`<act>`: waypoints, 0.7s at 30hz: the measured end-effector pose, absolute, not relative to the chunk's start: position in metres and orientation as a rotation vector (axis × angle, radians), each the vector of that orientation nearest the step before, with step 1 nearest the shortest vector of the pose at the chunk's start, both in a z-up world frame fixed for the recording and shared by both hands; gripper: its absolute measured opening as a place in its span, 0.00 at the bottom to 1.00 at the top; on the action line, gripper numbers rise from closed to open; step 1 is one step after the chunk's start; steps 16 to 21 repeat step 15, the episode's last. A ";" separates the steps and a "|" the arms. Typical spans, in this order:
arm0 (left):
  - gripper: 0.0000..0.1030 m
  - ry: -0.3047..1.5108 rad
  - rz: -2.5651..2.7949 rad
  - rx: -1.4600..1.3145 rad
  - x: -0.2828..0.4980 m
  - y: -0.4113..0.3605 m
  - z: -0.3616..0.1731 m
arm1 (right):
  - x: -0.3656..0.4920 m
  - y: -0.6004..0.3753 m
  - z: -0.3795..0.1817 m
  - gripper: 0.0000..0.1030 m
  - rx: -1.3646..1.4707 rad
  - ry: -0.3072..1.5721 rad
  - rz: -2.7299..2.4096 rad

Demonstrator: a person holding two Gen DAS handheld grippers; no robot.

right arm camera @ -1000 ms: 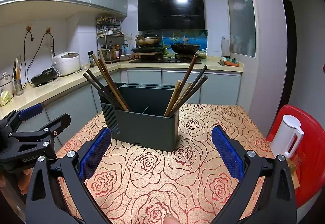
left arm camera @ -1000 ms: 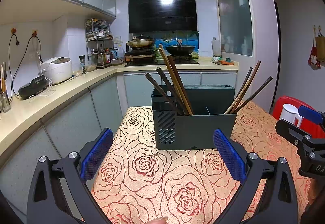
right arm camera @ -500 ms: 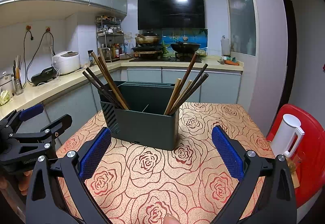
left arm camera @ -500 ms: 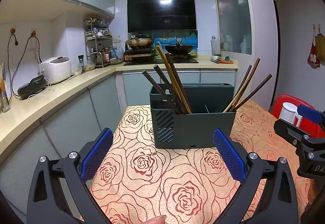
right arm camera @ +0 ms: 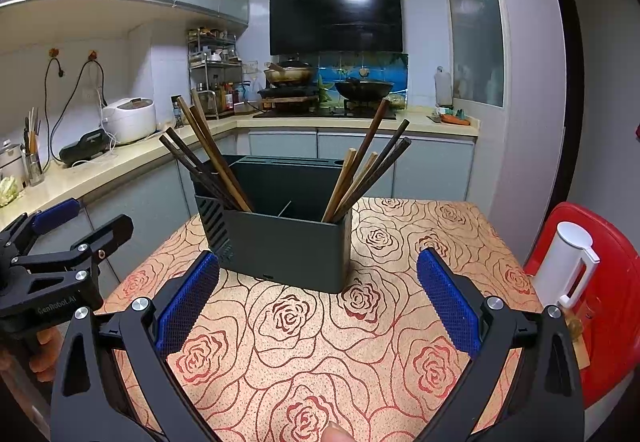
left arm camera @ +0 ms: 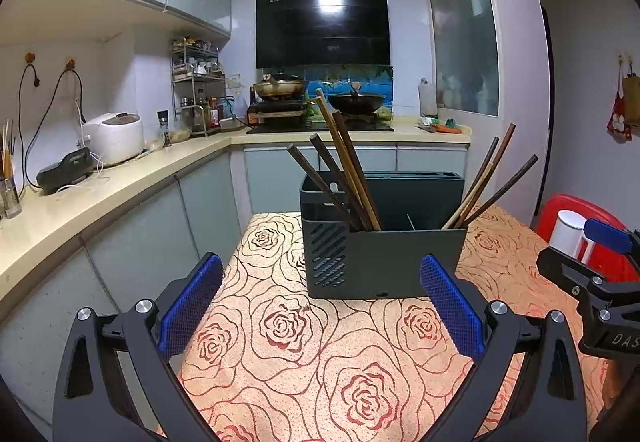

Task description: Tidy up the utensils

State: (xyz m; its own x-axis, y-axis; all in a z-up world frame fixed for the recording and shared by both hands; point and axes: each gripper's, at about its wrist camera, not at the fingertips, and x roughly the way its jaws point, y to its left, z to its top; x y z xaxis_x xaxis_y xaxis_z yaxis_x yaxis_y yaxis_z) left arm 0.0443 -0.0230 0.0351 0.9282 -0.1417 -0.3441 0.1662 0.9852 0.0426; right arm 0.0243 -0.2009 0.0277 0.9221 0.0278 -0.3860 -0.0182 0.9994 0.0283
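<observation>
Covering the table, a rose-patterned cloth (left arm camera: 288, 326) fronts kitchen counters (left arm camera: 100, 189)

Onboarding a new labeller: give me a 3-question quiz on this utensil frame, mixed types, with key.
1. True or false: the left gripper is shut on a chopstick.
2. Where do the chopsticks stand in the dark holder? A) all in the middle B) in bunches at its two ends C) flat on the tablecloth
3. Fill in: beside the table, the white jug sits on a ___ seat.

Key: 1 false; 2 B; 3 red
</observation>
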 end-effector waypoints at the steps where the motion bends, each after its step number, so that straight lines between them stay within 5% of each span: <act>1: 0.93 0.346 -0.158 0.070 0.044 -0.023 0.036 | 0.025 -0.201 0.027 0.93 0.025 0.398 0.023; 21: 0.93 0.400 -0.149 0.023 0.051 -0.018 0.035 | 0.027 -0.201 0.026 0.93 0.029 0.404 0.019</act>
